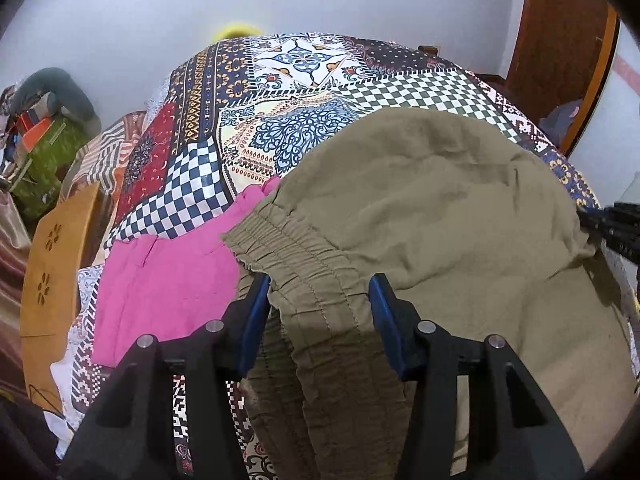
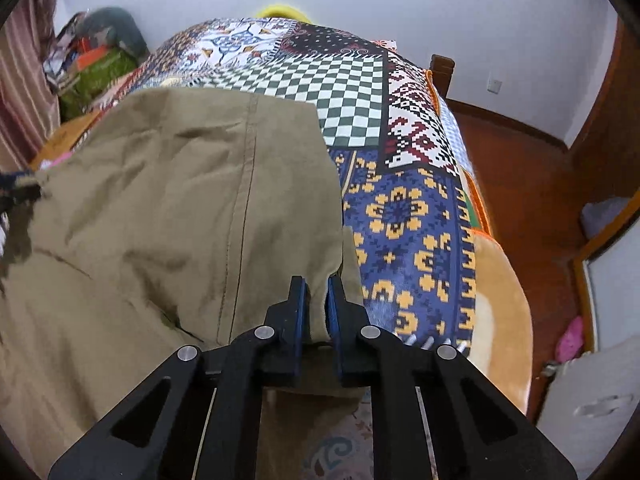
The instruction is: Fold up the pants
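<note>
Right fingers [image 2: 318, 296] pinch khaki pants [image 2: 160, 200]; left fingers [image 1: 318, 304] spread astride waistband [image 1: 296, 248] — perhaps touching — pink cloth [image 1: 168, 276] beside.

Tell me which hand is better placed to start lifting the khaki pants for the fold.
Probably the right. The right gripper has its fingers closed on the khaki pants near their edge, while the left gripper stands open astride the elastic waistband, not yet pinching it.

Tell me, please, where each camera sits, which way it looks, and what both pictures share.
Left wrist: on the left gripper, looking down at the elastic waistband between its open fingers; pink cloth beside.
Right wrist: on the right gripper, looking down at the pants, fingers shut on their edge.
Shared: pants, patterned bedspread, white wall.
</note>
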Tool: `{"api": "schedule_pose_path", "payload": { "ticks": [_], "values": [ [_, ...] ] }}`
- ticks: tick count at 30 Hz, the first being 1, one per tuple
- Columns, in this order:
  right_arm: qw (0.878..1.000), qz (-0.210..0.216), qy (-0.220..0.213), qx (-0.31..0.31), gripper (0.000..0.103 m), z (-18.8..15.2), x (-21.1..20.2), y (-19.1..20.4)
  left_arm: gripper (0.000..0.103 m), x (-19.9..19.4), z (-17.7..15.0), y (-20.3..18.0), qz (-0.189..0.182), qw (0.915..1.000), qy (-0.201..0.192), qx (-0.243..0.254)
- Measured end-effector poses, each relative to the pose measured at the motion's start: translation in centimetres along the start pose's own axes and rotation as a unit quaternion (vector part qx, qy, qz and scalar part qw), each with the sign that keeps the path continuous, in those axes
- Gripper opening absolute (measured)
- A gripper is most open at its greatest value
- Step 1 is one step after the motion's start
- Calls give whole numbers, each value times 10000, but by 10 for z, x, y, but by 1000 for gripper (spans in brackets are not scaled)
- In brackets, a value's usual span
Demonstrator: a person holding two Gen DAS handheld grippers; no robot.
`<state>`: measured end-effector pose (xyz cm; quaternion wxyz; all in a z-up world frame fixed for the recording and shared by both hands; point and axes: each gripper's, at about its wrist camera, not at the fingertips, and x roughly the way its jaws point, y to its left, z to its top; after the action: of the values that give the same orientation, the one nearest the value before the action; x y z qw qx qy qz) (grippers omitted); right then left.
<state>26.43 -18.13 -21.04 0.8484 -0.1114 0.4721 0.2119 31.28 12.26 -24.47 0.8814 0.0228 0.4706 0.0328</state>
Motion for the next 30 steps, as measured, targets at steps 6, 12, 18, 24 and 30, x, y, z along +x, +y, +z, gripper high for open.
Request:
{"api": "schedule_pose_path", "payload": {
  "ticks": [6,12,18,24,30],
  "values": [
    [9999,-34,129,55,8,-10,-1,-2,50,23,-4,0,80,9997,245,41],
    [9995,56,248,183,9,-3,-6,-5,53,9,-4,16,-382,9981,196,-434],
    [9992,94,-56,385,30,12,-24,-10,53,-21,2,27,-267,9987,-68,-429],
    [9982,107,-492,338,40,46,-36,-6,61,-28,16,51,-65,9979,-225,-607],
    [9968,190,-727,282,55,76,-29,1,67,-3,29,75,-26,9964,-16,-842]
  ]
}}
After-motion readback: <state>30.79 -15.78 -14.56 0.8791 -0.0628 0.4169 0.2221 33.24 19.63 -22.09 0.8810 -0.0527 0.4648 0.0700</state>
